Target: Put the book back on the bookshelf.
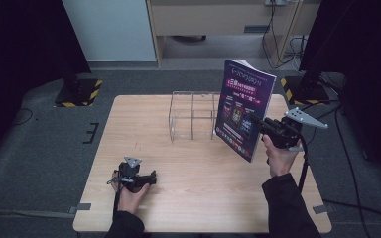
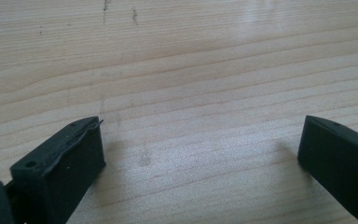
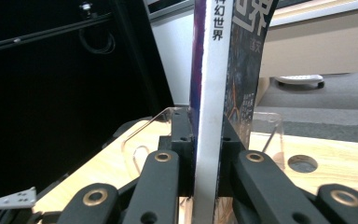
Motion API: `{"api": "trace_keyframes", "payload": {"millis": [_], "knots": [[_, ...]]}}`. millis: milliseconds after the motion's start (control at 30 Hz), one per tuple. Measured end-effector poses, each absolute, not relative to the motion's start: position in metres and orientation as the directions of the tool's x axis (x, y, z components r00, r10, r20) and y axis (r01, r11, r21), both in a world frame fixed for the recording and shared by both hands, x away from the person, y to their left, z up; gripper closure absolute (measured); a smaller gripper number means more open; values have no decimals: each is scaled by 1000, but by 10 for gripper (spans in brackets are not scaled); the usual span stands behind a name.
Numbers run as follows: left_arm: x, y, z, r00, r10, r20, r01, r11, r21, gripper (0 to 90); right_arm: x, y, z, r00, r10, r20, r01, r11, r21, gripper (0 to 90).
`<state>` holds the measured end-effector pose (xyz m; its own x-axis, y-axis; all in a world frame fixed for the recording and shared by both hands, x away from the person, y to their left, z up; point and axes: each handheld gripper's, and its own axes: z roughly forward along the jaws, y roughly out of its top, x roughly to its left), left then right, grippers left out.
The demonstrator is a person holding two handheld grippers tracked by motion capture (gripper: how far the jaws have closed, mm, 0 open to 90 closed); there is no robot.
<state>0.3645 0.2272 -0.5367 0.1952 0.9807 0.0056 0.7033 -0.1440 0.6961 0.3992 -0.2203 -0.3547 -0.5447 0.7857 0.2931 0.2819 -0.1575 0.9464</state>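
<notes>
Jaws of the right gripper (image 1: 258, 122) clamp the white spine of a purple paperback magazine (image 1: 244, 110), held upright beside the clear acrylic divider rack (image 1: 192, 115). Left gripper (image 1: 151, 177) rests agape on the table. Advice: align the spine with a slot, lower slowly.

The left gripper (image 2: 200, 154) hangs low over the pale wooden surface (image 2: 205, 70), its two black jaws spread wide apart with bare wood grain between them. Each jaw throws a soft shadow on the surface beside it. Small dark scuff marks (image 2: 134, 15) lie on the surface well beyond the gripper.
</notes>
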Motion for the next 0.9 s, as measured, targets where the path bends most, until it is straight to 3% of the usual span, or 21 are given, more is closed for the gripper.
{"api": "trace_keyframes", "payload": {"millis": [900], "knots": [[364, 227, -537, 189, 982, 7, 703, -140, 697, 0, 445, -203, -380, -449, 862, 236, 257, -128, 958, 829]]}}
